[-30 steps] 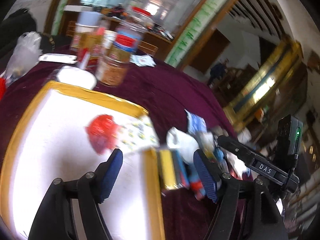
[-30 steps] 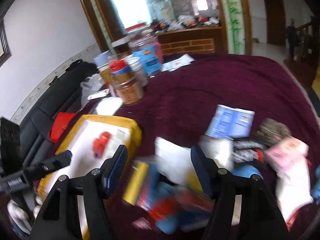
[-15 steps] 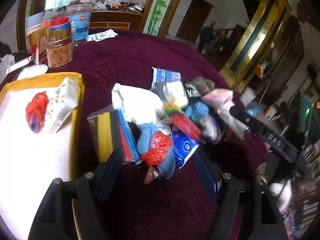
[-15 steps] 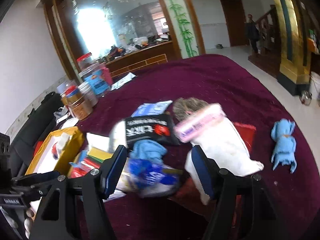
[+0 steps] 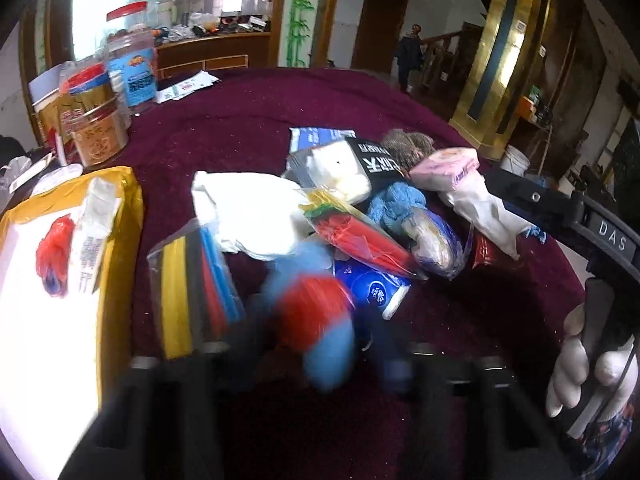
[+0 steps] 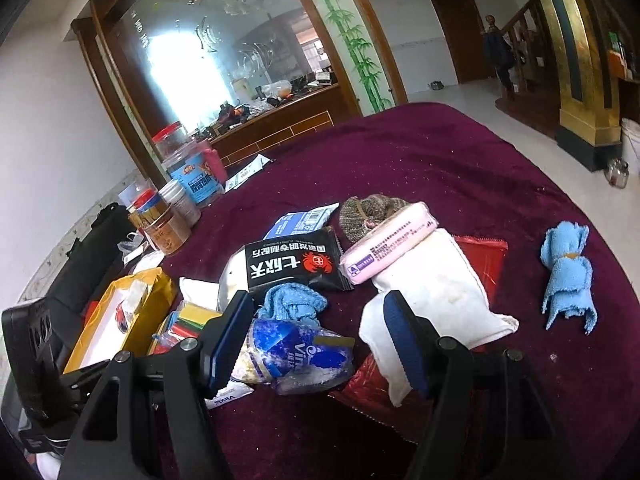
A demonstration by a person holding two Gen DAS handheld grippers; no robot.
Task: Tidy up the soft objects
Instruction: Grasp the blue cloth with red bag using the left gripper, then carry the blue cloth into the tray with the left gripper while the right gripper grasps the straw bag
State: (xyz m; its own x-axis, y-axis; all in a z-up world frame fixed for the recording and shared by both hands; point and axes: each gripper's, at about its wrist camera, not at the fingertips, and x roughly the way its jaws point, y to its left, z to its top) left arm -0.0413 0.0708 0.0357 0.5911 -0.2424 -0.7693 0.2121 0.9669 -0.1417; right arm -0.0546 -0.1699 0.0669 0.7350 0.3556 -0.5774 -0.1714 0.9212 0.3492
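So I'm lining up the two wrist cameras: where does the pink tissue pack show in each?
Left wrist: pink tissue pack right of centre, at the pile's far right.
Right wrist: pink tissue pack at centre, lying on the white pillow.
Shared landmark: black crab-logo packet, just left of it.

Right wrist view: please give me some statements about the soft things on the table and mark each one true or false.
1. The right claw is open, with nothing gripped. True.
2. The pink pack lies inside the yellow tray. False: it rests on the white pillow-like bag, far from the yellow tray.
3. The rolled blue towel lies alone, apart from the pile. True.
4. The black packet with the crab logo stands upright against a jar. False: it lies flat in the pile.
5. The table is covered with a green cloth. False: the cloth is dark red.
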